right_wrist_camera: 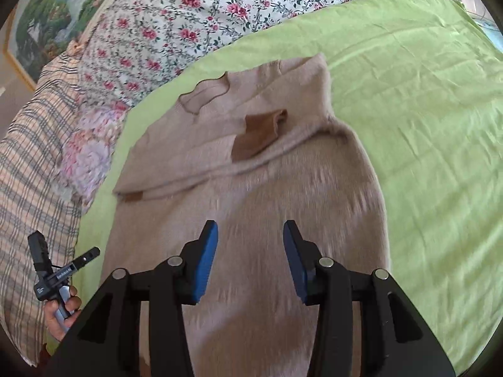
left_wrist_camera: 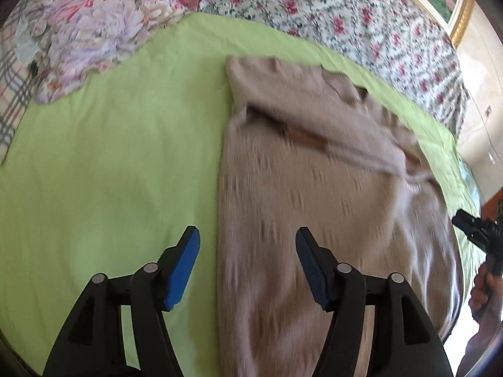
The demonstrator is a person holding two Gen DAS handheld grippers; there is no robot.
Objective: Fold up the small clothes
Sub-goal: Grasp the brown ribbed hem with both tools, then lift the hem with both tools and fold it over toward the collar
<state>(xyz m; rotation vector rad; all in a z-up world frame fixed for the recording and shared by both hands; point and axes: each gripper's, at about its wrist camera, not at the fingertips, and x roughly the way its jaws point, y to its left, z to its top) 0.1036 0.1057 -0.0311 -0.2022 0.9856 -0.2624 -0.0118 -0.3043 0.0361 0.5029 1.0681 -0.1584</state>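
A beige knitted sweater (left_wrist_camera: pixel 298 163) lies spread on the green sheet (left_wrist_camera: pixel 119 144), its sleeves folded across the chest and brown cuffs showing. In the right wrist view the same sweater (right_wrist_camera: pixel 251 182) fills the middle, with a brown cuff (right_wrist_camera: pixel 257 132) on top. My left gripper (left_wrist_camera: pixel 246 235) hangs above the sweater's left edge, jaws apart, nothing between its blue pads. My right gripper (right_wrist_camera: pixel 250 229) hovers over the sweater's lower body, jaws apart and empty. Each gripper also shows small at the edge of the other's view: the right one (left_wrist_camera: pixel 478 229), the left one (right_wrist_camera: pixel 59 267), each held by a hand.
A floral quilt (left_wrist_camera: pixel 345 15) lies bunched along the far side of the bed. A pink and lilac flowered cushion (left_wrist_camera: pixel 94 34) and a plaid cloth (right_wrist_camera: pixel 28 172) sit at the left. A gold-framed picture (left_wrist_camera: pixel 452 0) hangs on the wall behind.
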